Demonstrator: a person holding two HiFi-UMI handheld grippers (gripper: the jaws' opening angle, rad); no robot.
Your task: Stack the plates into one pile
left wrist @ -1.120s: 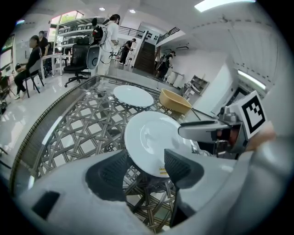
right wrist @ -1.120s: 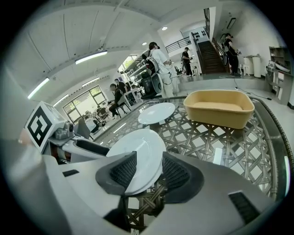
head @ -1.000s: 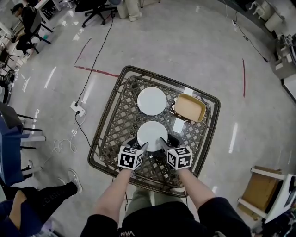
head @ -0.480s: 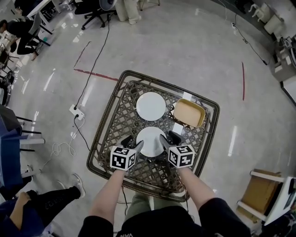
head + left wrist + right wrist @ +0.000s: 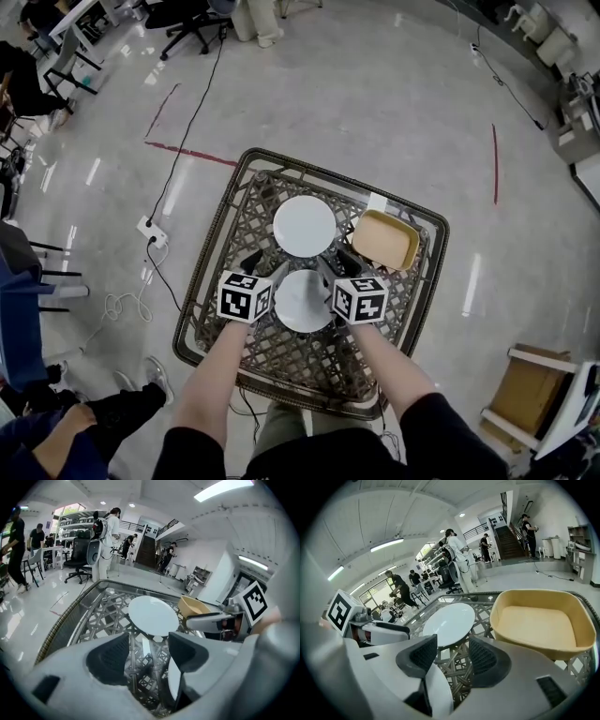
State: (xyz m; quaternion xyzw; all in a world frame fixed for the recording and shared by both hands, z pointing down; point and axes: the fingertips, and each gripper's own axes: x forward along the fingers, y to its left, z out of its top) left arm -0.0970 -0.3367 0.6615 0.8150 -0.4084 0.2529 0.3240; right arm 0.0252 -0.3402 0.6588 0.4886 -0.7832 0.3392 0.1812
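Note:
Two white plates lie on the wicker table point(image 5: 223, 272). The far plate point(image 5: 304, 225) sits ahead of both grippers, seen as the far plate point(image 5: 152, 615) and the far plate point(image 5: 449, 623). The near plate point(image 5: 303, 300) lies between the two marker cubes. My left gripper point(image 5: 265, 267) is open at its left side, and the plate's rim point(image 5: 174, 681) shows by the inner finger. My right gripper point(image 5: 339, 267) is open at its right side, its jaws having just been opening, with only lattice between them point(image 5: 452, 656). The plate edge point(image 5: 437, 693) sits under its left finger.
A yellow rectangular dish point(image 5: 384, 239) sits at the table's far right, close to the right gripper. A power strip and cable point(image 5: 153, 225) lie on the floor to the left. A cardboard box point(image 5: 530, 380) stands at the right. People and office chairs are far off.
Both grippers have moved forward along the near plate's sides toward the far plate. The near plate, earlier ahead of the cubes, now lies between them.

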